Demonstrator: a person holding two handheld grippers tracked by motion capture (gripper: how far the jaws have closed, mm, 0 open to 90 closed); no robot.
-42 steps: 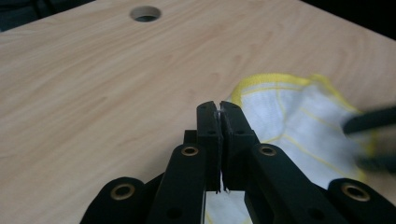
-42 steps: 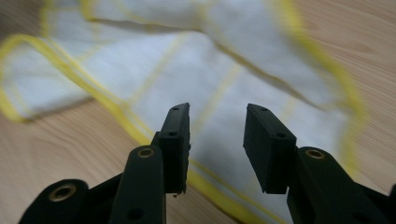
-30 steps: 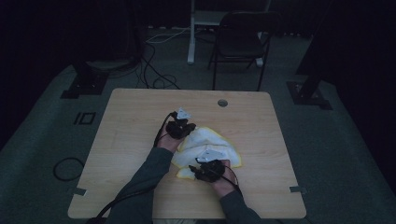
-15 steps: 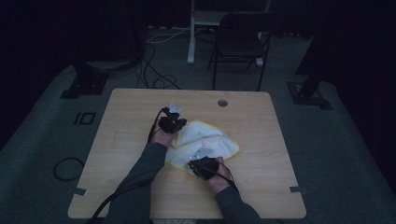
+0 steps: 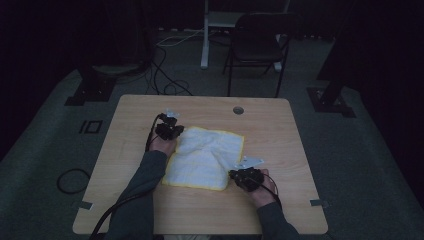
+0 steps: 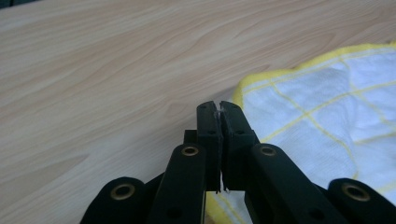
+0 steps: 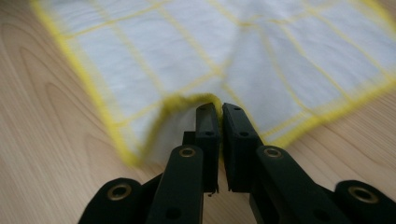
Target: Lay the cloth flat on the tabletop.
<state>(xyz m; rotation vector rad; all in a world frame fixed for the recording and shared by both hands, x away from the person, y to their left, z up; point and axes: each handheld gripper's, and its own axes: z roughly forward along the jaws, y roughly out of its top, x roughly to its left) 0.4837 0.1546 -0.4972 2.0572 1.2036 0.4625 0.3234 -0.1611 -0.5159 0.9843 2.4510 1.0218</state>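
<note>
Lying near the middle of the wooden table (image 5: pixel 280 150), the white cloth (image 5: pixel 202 160) with yellow grid lines and a yellow hem looks light, soft and limp: it should drape and buckle rather than hold any shape, so it is best taken at a hemmed corner or edge. Its surface is partly spread, with a ridge running across it. The left gripper (image 6: pixel 219 106) sits at the cloth's far left corner, jaws pressed together with a thin sliver of the hem apparently caught between them. The right gripper (image 7: pixel 215 108) has just been closing and now pinches the lifted yellow edge at the near right corner. Pulling gently apart should flatten it; a hard tug may slip the thin hem free.
</note>
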